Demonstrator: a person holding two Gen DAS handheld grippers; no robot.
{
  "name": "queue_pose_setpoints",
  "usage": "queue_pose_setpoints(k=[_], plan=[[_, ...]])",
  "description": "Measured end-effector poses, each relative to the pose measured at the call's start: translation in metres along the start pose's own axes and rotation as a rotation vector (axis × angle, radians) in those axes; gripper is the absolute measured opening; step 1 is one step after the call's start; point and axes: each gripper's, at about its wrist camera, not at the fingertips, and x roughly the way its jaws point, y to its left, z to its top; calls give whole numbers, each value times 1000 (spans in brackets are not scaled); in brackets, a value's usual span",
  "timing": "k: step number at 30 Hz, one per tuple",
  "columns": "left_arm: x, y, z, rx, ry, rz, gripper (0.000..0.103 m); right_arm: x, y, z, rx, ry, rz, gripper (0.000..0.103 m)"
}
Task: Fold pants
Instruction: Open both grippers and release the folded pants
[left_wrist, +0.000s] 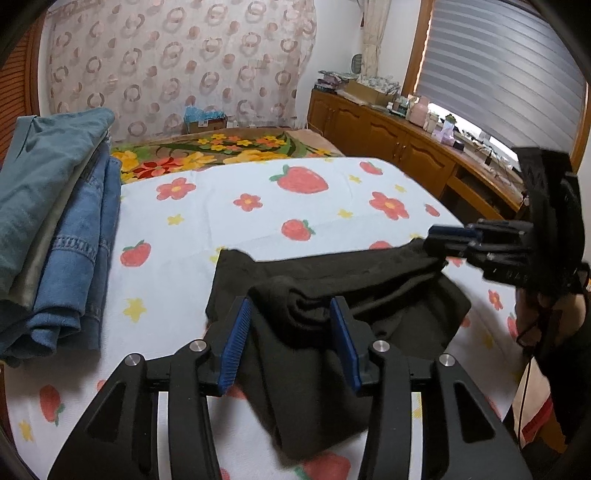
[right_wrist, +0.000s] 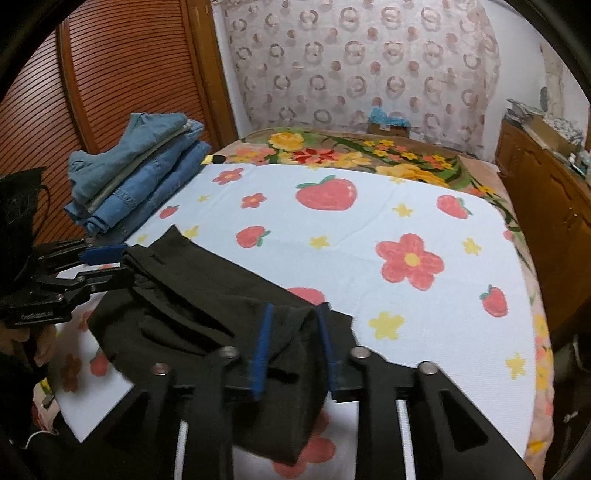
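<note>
A bed (right_wrist: 461, 325) fills the room, spread with a pale sheet (left_wrist: 229, 221) printed with strawberries and flowers, and everything else sits relative to that sheet. Past its far edge lies a floral blanket (left_wrist: 221, 147). At the sheet's left side rests a stack of folded jeans (left_wrist: 66, 236). On the sheet's near part lie the black pants (left_wrist: 332, 295), folded over on themselves in a bunched, uneven layer. The left gripper (left_wrist: 293, 332) stands over the pants' near left end, its blue pads (left_wrist: 236, 336) partly apart with a roll of black cloth between them, not squeezed. The right gripper (right_wrist: 295, 347) is at the pants' right end, jaws a little apart, cloth lying loose between the pads.
</note>
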Motion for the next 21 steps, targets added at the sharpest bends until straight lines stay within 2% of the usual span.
queue_pose_setpoints(k=[6, 14, 21], plan=[[-1, 4, -11, -1, 25, 22, 46, -16, -2, -5, -9, -13, -4, 29], [9, 4, -1, 5, 37, 43, 46, -30, -4, -13, -33, 3, 1, 30], [19, 9, 4, -9, 43, 66, 46, -21, -2, -14, -58, 37, 13, 31]])
